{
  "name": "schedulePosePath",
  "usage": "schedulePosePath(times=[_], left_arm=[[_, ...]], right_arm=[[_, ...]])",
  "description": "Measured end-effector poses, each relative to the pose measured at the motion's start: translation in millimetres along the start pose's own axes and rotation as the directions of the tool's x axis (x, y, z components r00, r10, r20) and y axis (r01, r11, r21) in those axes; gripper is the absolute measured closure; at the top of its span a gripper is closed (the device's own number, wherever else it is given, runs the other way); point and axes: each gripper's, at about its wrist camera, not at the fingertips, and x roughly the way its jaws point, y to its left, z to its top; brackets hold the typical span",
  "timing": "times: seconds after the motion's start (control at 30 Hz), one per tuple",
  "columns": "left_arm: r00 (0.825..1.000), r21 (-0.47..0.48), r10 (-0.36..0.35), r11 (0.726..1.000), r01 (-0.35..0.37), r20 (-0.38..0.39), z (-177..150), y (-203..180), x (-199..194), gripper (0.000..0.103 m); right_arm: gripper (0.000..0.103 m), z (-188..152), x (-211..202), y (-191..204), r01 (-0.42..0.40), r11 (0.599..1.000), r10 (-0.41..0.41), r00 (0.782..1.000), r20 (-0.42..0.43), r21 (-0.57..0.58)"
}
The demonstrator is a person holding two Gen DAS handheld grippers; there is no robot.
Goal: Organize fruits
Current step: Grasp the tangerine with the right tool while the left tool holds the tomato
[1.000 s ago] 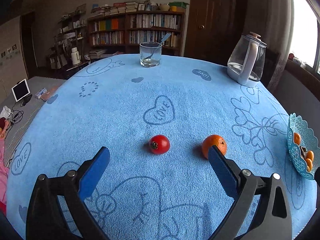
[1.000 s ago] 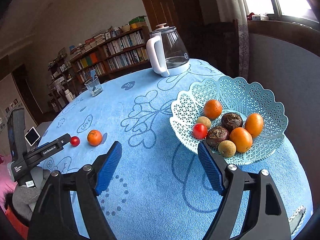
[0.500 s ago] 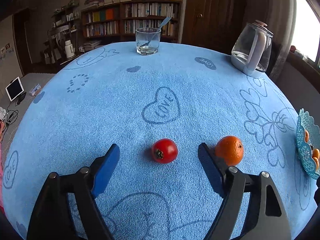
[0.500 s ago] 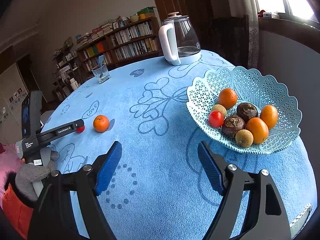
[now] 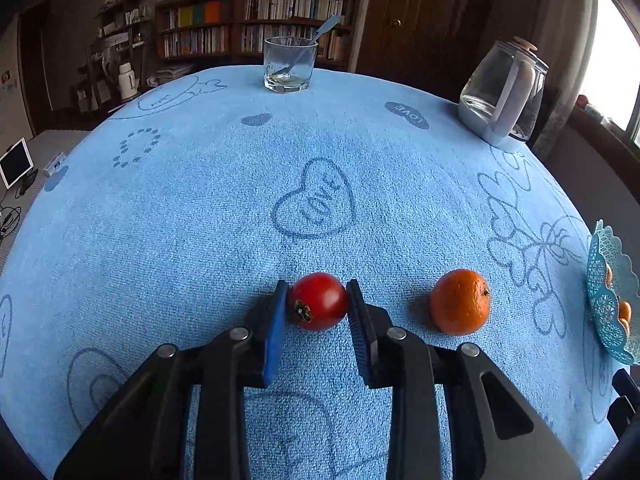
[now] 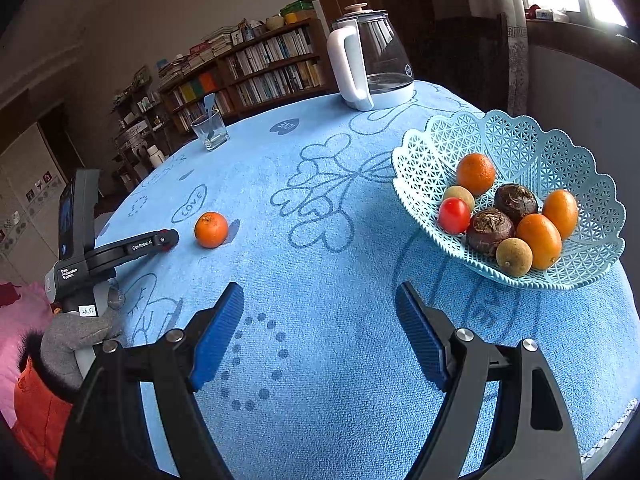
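Red tomato (image 5: 318, 301) — clamped by left hand-held gripper (image 5: 316, 308) | right hand-held gripper (image 6: 320, 328) — jaws apart, empty

Towel-covered table (image 5: 200, 220): fruit, basket (image 6: 520, 148).

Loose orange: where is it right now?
Left wrist view: orange sits on the blue cloth, right of the tomato pinched by the left gripper, short of the basket.
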Motion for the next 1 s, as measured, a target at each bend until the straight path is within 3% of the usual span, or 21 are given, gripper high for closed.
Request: schedulePosePath(times=[0.27, 0.5, 0.83, 1.0], left_arm=[[0.996, -0.066, -0.013, 0.998, 0.019, 0.089, -2.4, 12.5, -19.3, 0.074], [0.989, -0.084, 0.022, 0.996, -0.009, 0.148, -5.7, 14.9, -30.6, 0.074], [0.988, -0.127, 0.043, 0.992, -0.024, 0.149, -7.1, 25.1, -33.9, 0.074], [0.988, -0.157, 0.049, 0.987, -0.025, 0.149, -7.3, 32.0, -36.4, 0.073]], right_arm=[[0.023, 0.2, 13.1, 12.6, 0.005, 1.0, -0.005, 1.0, -0.02, -0.008], [0.023, 19.5, 36.0, 43.6, -0.024, 0.998, 0.021, 0.999, -0.039, -0.064], [0.023, 42.6, 89.5, 91.9, -0.099, 0.99, 0.086, 0.988, -0.128, -0.102], [0.025, 48.7, 114.0, 109.8, -0.101, 0.986, 0.08, 0.984, -0.158, -0.13]])
